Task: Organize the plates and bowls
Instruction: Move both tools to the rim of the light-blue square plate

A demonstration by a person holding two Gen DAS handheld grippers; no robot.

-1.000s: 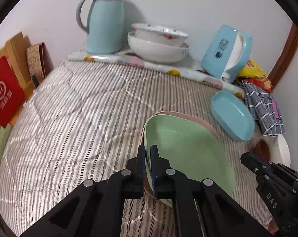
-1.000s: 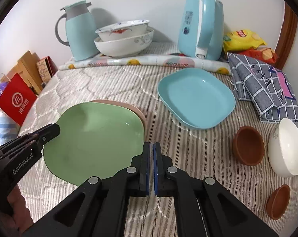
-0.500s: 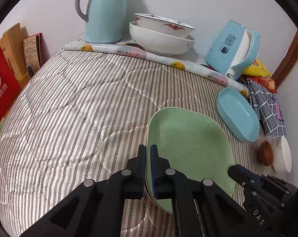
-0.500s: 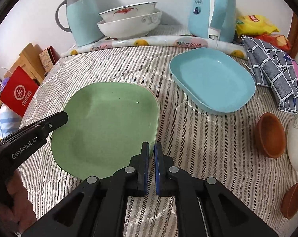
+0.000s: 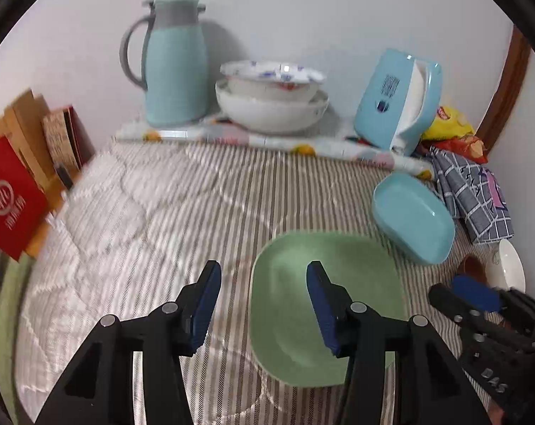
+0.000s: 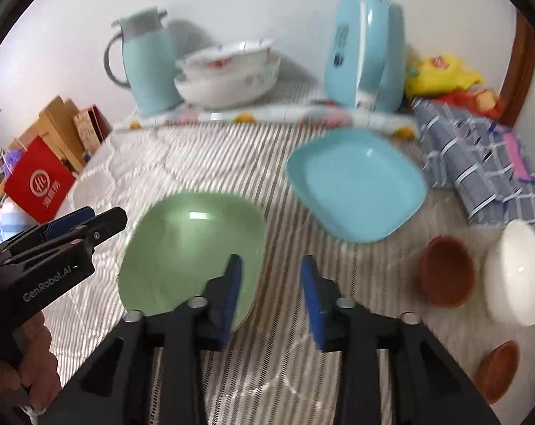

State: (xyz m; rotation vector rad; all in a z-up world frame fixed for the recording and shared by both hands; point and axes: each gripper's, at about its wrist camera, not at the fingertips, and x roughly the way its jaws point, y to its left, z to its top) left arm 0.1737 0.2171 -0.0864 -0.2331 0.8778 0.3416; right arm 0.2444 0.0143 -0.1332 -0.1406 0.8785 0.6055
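Green plate [image 5: 324, 304] now flat on the striped quilt [image 5: 182, 198], no longer pinched at its rim as half a second ago; no pink edge showing beneath it any more, so presumably squarely stacked over the plate below. Left gripper [image 5: 263, 304] released, jaws spread wide, one pad over bare quilt and the other above the plate's middle, touching nothing as far as can be told. Right gripper [image 6: 271, 294] likewise let go, jaws parted just beside the plate's right edge. Blue plate [image 6: 356, 184] lying apart to the right, the obvious next candidate for the stack. Brown bowl [image 6: 448, 271] and white bowl [image 6: 515, 272] side by side further right, a smaller brown dish [image 6: 499, 372] nearer, all still unsorted. Placement apparently finished; both hands free for the next pick.
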